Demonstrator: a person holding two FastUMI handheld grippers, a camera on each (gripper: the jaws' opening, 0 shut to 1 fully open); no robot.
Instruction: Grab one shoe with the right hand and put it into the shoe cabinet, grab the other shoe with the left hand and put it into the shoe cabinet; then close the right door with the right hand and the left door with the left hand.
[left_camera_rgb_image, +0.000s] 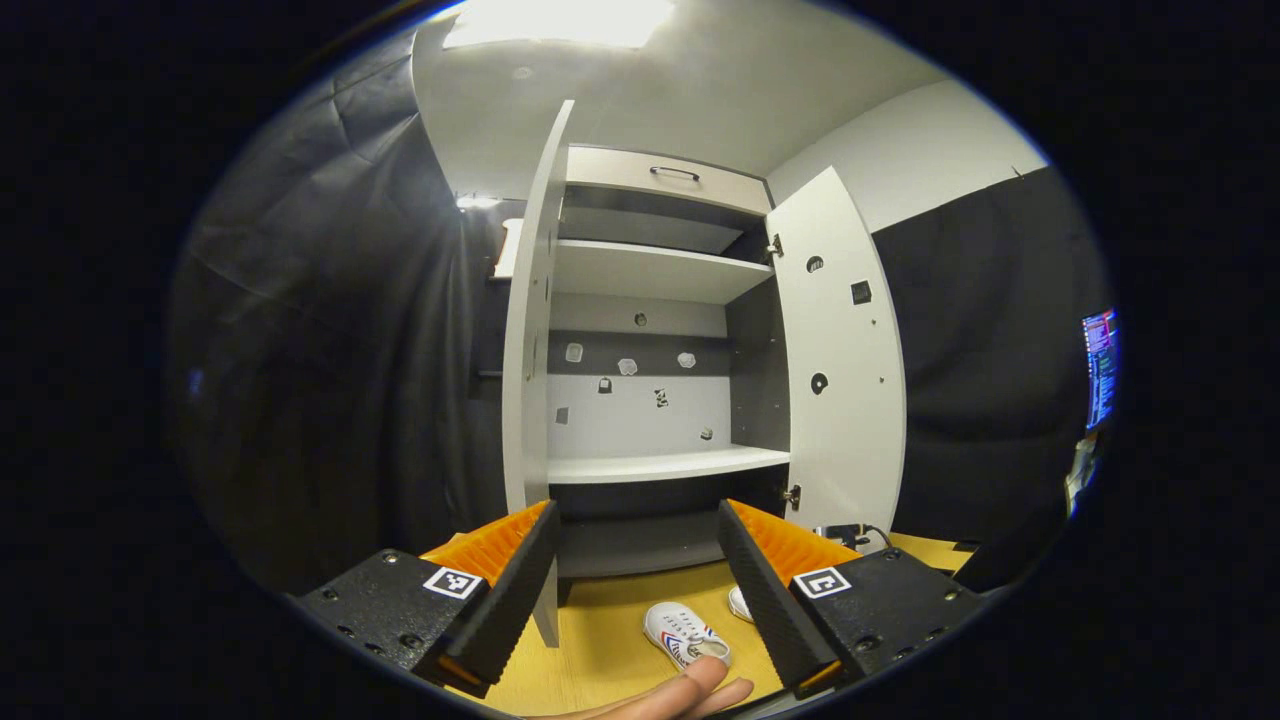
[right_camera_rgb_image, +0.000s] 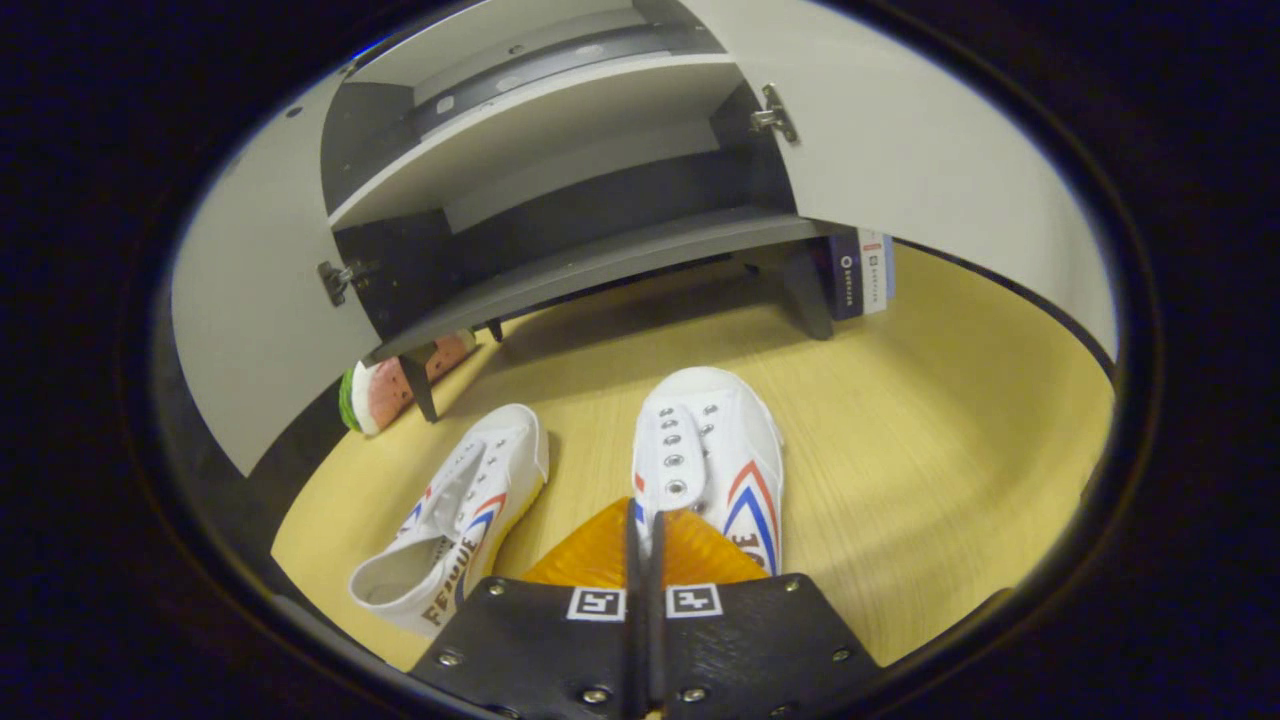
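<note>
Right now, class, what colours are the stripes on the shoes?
Red and blue stripes on white shoes, clearest in the right gripper view.

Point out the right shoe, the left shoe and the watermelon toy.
right shoe (right_camera_rgb_image: 712, 455): right gripper view, on its laced toe top.
left shoe (right_camera_rgb_image: 462, 515): right gripper view, on its side by the eyelets.
watermelon toy (right_camera_rgb_image: 385, 392): right gripper view, on its red face under the cabinet.

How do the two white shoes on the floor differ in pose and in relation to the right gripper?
The right shoe stands upright, toe toward the shoe cabinet; the left shoe tips toward its side, showing its opening. The right gripper is shut at the right shoe's tongue; the left shoe lies apart from it. Both are white with red and blue stripes.
</note>
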